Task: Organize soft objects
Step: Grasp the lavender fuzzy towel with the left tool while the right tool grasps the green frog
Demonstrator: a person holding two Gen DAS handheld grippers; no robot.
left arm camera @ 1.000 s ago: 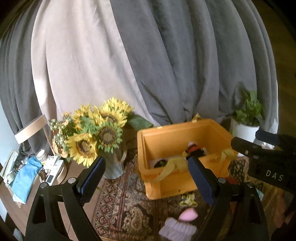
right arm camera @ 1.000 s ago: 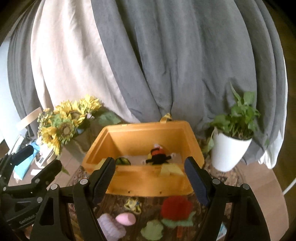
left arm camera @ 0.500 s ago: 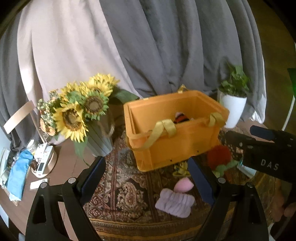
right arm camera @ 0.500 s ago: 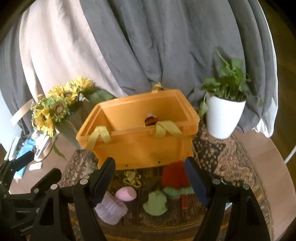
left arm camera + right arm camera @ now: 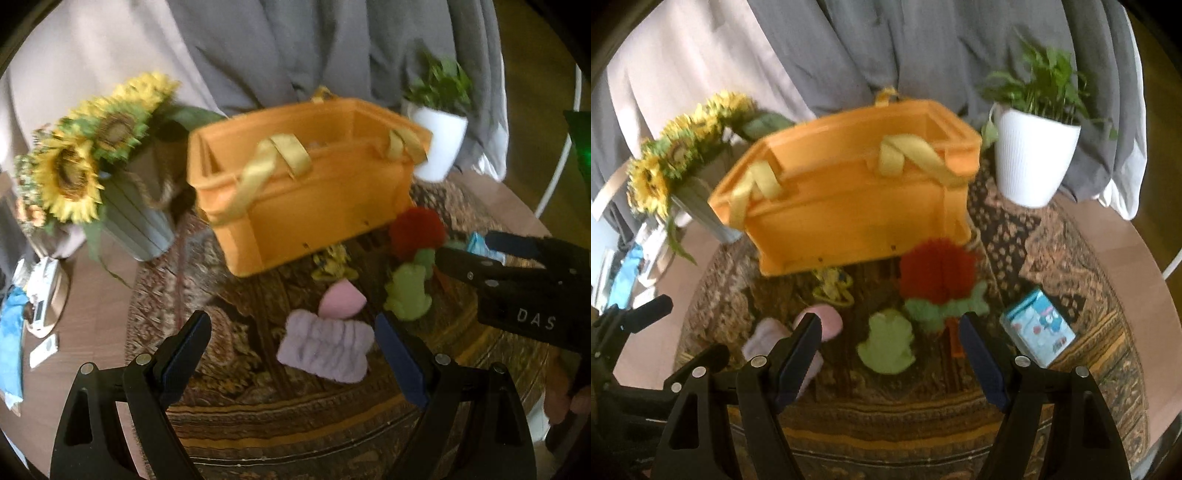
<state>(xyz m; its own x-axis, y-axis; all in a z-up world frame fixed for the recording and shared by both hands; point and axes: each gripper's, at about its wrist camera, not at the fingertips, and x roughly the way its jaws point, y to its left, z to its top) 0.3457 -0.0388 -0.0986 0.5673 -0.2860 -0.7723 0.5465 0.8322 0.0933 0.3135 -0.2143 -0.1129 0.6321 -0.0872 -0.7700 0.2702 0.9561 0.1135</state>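
An orange crate (image 5: pixel 317 199) with yellow strap handles sits in the upper middle of both wrist views, resting on a patterned rug (image 5: pixel 236 332) that covers a round wooden table (image 5: pixel 99 280). The soft things lie on the rug in front of the crate's near wall. In the left wrist view a lilac ribbed cloth (image 5: pixel 325 345) lies at centre, between the fingers of the left gripper (image 5: pixel 293 354); a pink egg-shaped sponge (image 5: pixel 341 304) touches the cloth's upper edge, a small yellow toy (image 5: pixel 332 264) lies just below the crate, a green frog-shaped toy (image 5: pixel 408 293) lies to the right, and a red fluffy toy with green leaves (image 5: pixel 417 230) sits at the crate's right corner. The left gripper's jaws stand wide apart, grasping nothing. The right gripper (image 5: pixel 890 349) is likewise released, its jaws spread with the frog toy showing between them in the lower middle of its view, not touched. A light blue packet (image 5: pixel 1038 328) lies on the rug at the right of that view. Sunflowers in a ribbed vase (image 5: pixel 92 155) stand at the upper left, a white potted plant (image 5: pixel 1034 155) at the upper right, with grey and beige curtains (image 5: pixel 886 48) behind.
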